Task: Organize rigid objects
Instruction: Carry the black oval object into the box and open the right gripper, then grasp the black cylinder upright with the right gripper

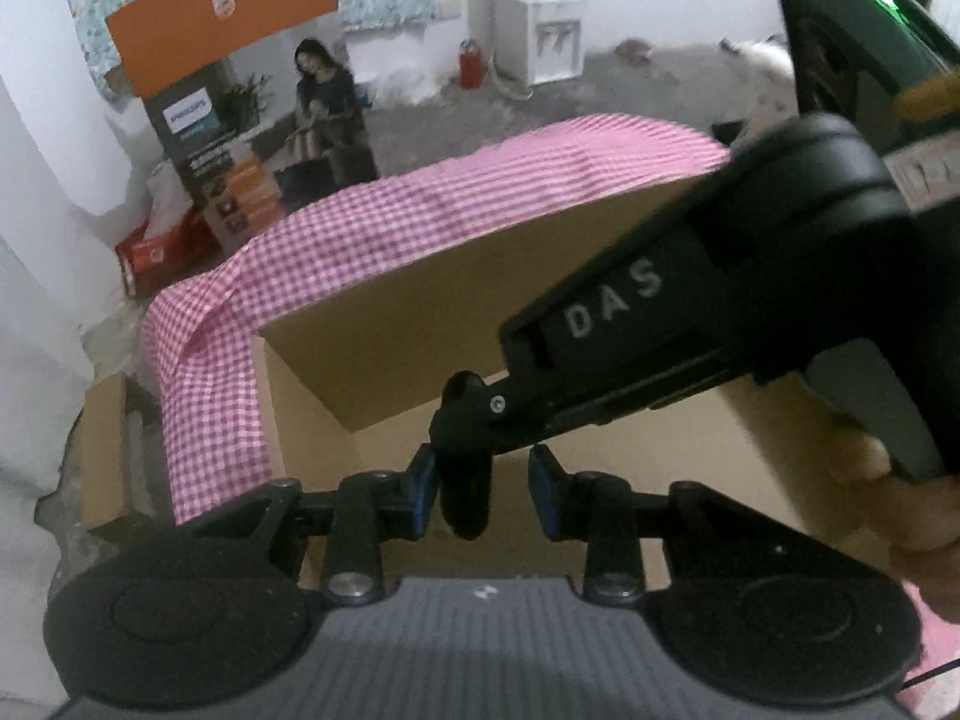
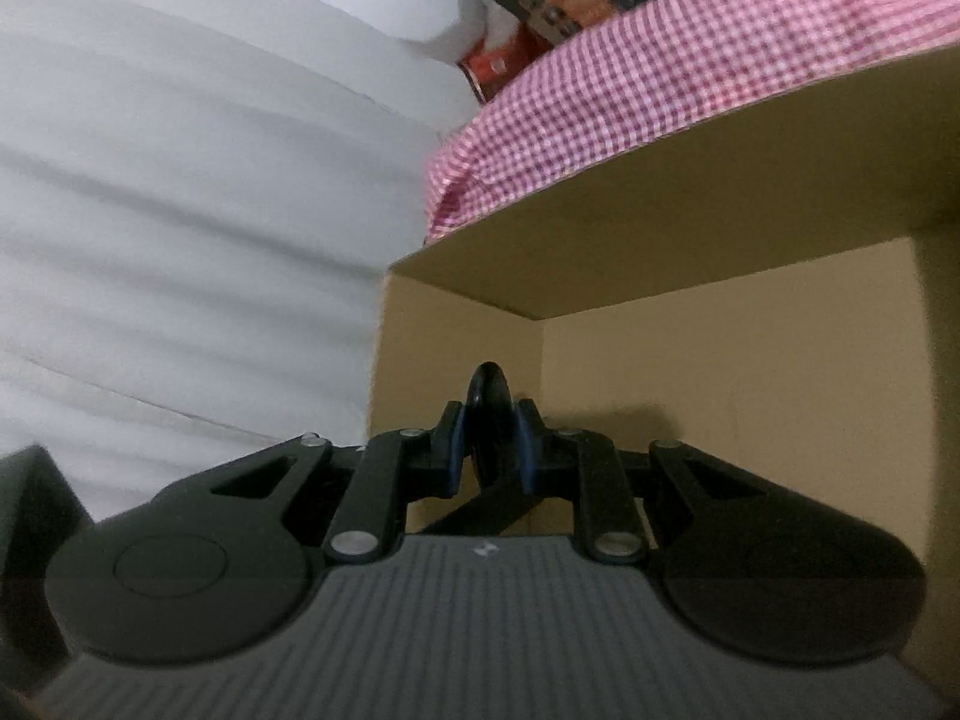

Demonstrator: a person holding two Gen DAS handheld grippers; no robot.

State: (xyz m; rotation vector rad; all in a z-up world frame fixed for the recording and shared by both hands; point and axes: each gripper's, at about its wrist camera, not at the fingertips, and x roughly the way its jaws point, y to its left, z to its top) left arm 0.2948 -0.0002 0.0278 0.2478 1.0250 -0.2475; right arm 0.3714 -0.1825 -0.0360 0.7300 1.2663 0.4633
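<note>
My right gripper (image 2: 489,444) is shut on a thin black rounded piece (image 2: 489,396), whose top sticks out past the blue pads. In the left wrist view that gripper (image 1: 468,402), marked DAS, reaches in from the upper right. The black piece (image 1: 465,498) hangs below its tip. It sits between the pads of my left gripper (image 1: 483,492), against the left pad. A strip of cardboard shows between it and the right pad (image 1: 543,495), so those jaws stand narrowly apart. Both grippers hover over an open cardboard box (image 1: 420,300), also seen from the right wrist (image 2: 720,396).
A pink checked cloth (image 1: 420,210) is draped over the box's raised flap. Behind it stand a printed appliance carton (image 1: 240,138), a red carton (image 1: 156,252) and a water dispenser (image 1: 552,42). White foam rolls (image 2: 180,180) fill the left. A hand (image 1: 924,516) holds the right gripper.
</note>
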